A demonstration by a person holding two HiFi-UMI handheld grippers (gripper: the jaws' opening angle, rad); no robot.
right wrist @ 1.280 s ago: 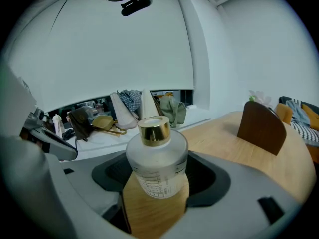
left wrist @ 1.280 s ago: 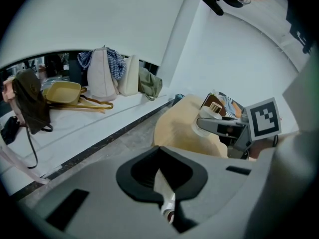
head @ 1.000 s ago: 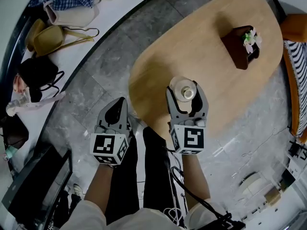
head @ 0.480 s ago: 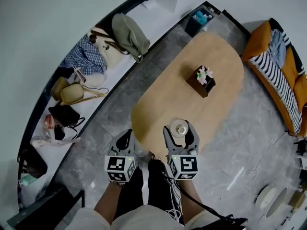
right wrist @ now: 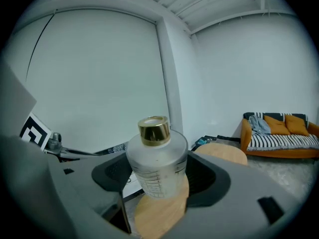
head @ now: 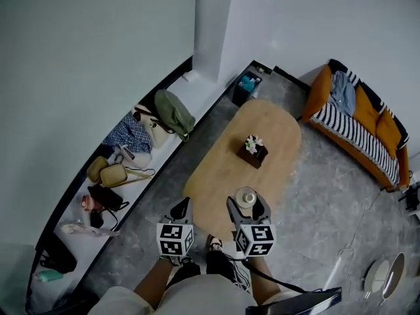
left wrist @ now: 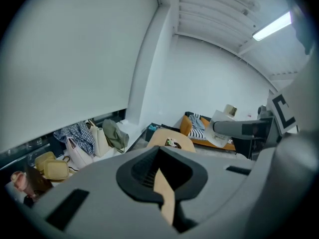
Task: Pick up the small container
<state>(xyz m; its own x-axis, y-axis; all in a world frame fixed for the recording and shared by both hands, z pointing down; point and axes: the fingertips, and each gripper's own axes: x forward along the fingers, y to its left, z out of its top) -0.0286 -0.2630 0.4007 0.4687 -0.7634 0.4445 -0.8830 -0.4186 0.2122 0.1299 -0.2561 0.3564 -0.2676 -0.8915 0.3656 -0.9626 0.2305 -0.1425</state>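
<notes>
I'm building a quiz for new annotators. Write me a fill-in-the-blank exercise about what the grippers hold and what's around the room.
The right gripper grips the small container, whose cap is ___.
The left gripper holds ___.
On the table stands a brown box topped with ___.
The sofa's colour is ___.
Missing words: gold; nothing; flowers; orange.

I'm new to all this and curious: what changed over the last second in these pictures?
The head view has risen: the table looks far smaller, and the whole sofa now shows. The small container came up with the right gripper, whose jaws stay clamped on it. The left gripper remains shut and empty beside it.
</notes>
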